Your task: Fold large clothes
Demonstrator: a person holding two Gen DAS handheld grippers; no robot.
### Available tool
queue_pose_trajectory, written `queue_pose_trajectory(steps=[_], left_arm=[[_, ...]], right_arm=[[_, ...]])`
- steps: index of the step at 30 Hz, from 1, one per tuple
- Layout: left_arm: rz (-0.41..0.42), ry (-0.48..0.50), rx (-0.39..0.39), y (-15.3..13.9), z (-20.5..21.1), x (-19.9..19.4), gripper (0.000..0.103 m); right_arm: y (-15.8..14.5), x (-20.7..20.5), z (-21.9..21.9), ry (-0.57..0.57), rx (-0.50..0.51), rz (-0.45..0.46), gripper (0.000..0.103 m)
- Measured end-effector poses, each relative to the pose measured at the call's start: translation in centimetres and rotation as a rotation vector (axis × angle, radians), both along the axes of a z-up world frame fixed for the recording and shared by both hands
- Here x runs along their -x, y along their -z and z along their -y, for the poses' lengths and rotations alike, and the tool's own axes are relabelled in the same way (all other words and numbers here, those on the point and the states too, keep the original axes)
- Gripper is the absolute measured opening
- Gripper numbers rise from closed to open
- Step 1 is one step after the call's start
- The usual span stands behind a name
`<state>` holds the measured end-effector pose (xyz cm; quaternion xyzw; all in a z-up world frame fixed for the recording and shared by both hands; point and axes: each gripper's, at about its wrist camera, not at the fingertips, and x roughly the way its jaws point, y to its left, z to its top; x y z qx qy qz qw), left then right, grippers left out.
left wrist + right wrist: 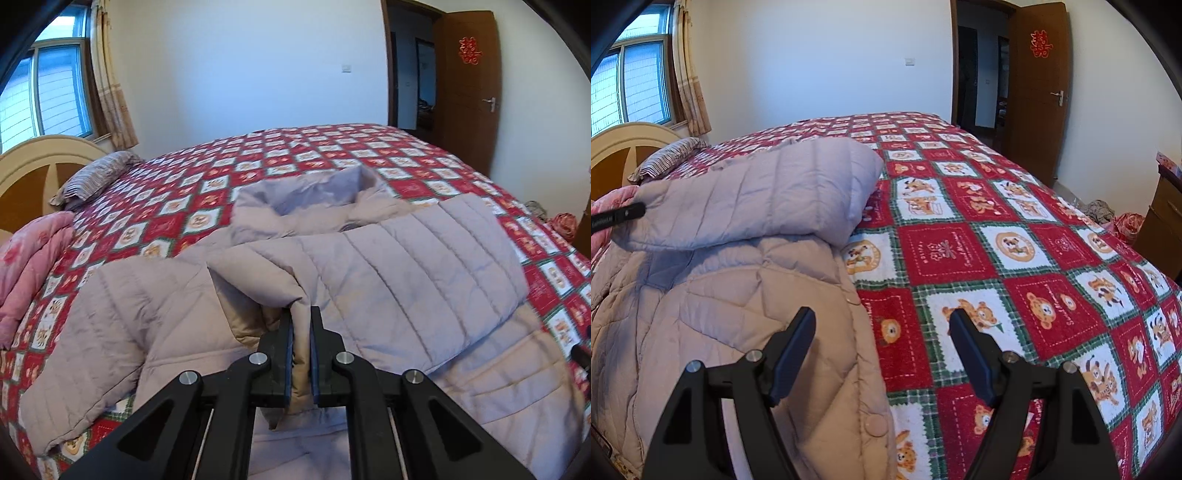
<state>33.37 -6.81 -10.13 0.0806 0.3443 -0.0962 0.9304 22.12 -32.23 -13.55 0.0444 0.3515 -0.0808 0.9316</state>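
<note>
A pale lilac quilted down jacket (pixel 388 280) lies on the bed, its collar (pixel 314 195) toward the far side. One sleeve (pixel 424 251) is folded across the body. My left gripper (pixel 301 321) is shut on a fold of the jacket's fabric and holds it lifted. In the right wrist view the jacket (pixel 720 295) fills the left side, with the folded sleeve (pixel 768 192) on top. My right gripper (pixel 882 325) is open and empty, hovering over the jacket's snap-button edge (pixel 864 350) and the bedspread.
The bed has a red, white and green checked bedspread (pixel 997 240). A striped pillow (pixel 96 177) and a pink quilt (pixel 26 258) lie by the headboard (pixel 37 162). An open wooden door (pixel 469 88) and a cabinet (pixel 1163 206) stand on the right.
</note>
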Motion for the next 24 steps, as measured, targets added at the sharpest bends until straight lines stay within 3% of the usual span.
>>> queue_pose_trajectory(steps=[10, 13, 16, 19, 21, 23, 24], left_arm=[[-0.046, -0.085, -0.028, 4.9, -2.6, -0.6, 0.010], [-0.052, -0.101, -0.018, 5.5, -3.1, -0.8, 0.011], [-0.056, -0.119, -0.013, 5.1, -3.4, -0.8, 0.019], [-0.010, -0.158, -0.028, 3.6, -3.8, -0.2, 0.034], [0.043, -0.200, -0.013, 2.3, -4.5, 0.5, 0.073], [0.118, -0.240, 0.013, 1.2, -5.0, 1.1, 0.086], [0.148, -0.250, 0.027, 0.6, -5.0, 1.1, 0.086]], right_arm=[[0.3, -0.9, -1.4, -0.029, 0.014, -0.034, 0.078], [0.3, -1.2, -1.6, -0.034, 0.020, -0.045, 0.078], [-0.2, -1.5, -1.7, -0.046, 0.026, -0.042, 0.078], [-1.5, -2.2, -1.1, -0.046, 0.014, -0.024, 0.078], [-2.5, -3.0, -0.7, -0.040, 0.005, -0.009, 0.078], [-3.5, -4.2, -0.4, -0.037, 0.002, 0.011, 0.078], [-4.1, -4.9, -0.5, -0.040, 0.005, 0.025, 0.078]])
